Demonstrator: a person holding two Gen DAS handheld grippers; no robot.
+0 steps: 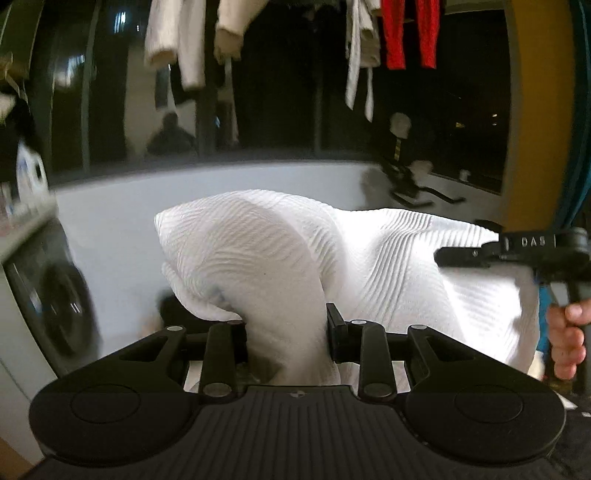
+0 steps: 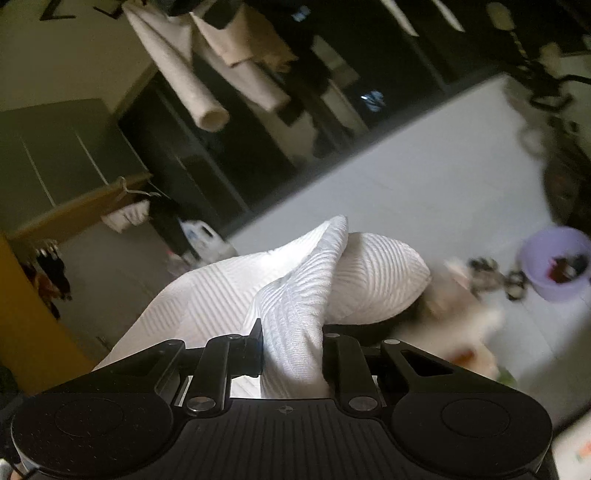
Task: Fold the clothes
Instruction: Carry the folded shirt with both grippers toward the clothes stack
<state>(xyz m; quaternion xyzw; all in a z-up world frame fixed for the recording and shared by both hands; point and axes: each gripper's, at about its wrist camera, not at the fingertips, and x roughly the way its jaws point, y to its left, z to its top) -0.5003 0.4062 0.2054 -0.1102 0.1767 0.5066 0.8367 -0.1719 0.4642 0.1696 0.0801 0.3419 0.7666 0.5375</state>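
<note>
the left tongs (image 1: pixel 286 332) are clenched on a bunched edge of the white ribbed garment (image 1: pixel 388 266), which is lifted in the air and stretches across to the right tongs (image 2: pixel 291 347) — those pinch another fold of it. seen from the left wrist, the right-hand tool reads "das" (image 1: pixel 533 242), gripped by a hand (image 1: pixel 567 339). red clothing (image 1: pixel 406 33) hangs above; a washing machine (image 1: pixel 48 291) stands at left.

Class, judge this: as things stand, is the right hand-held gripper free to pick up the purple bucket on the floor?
Probably not: the right hand-held gripper is already shut on the white garment, and the purple bucket sits apart.
</note>
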